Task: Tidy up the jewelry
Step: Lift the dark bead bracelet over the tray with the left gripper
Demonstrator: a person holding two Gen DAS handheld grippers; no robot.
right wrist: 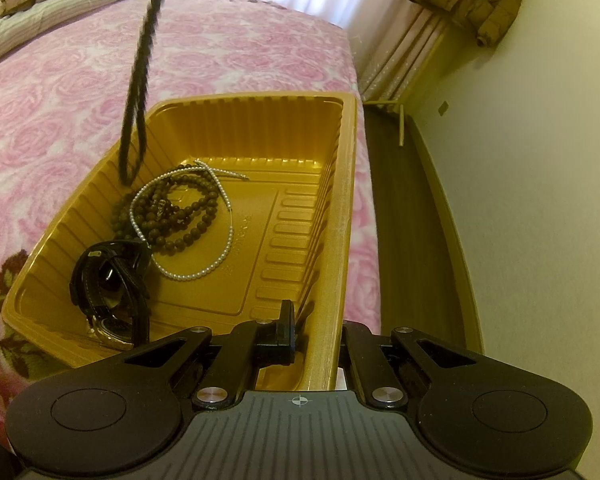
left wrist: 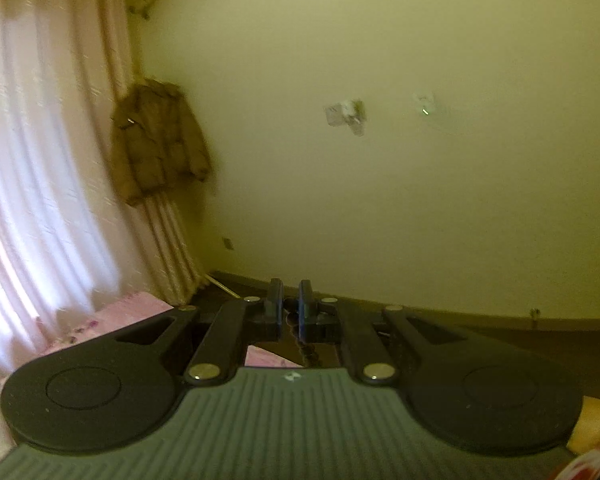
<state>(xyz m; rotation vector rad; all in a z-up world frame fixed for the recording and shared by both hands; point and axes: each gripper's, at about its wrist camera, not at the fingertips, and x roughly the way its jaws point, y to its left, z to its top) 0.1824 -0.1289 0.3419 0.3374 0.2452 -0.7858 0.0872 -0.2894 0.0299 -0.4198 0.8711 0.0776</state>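
The gold tray (right wrist: 260, 216) on the bed (right wrist: 60, 80) holds brown beads (right wrist: 188, 216), a pearl strand (right wrist: 220, 256) and watches (right wrist: 108, 280). Right tongs (right wrist: 316, 320) pinch its rim; left tongs (left wrist: 291, 308) pinch a dark beaded strand (right wrist: 140, 80), its top cut off.

Plain pale yellowish wall (left wrist: 380, 180) fills most of the left wrist view; dark skirting band and dark brown floor (right wrist: 404, 216) run along its foot. Sheer white-pink pleated curtains (left wrist: 40, 160) glow with daylight from behind, a brown padded jacket (left wrist: 156, 140) hanging beside them. Bed covered by a pink rose-patterned blanket (right wrist: 80, 80), folded bedding at its far corner.
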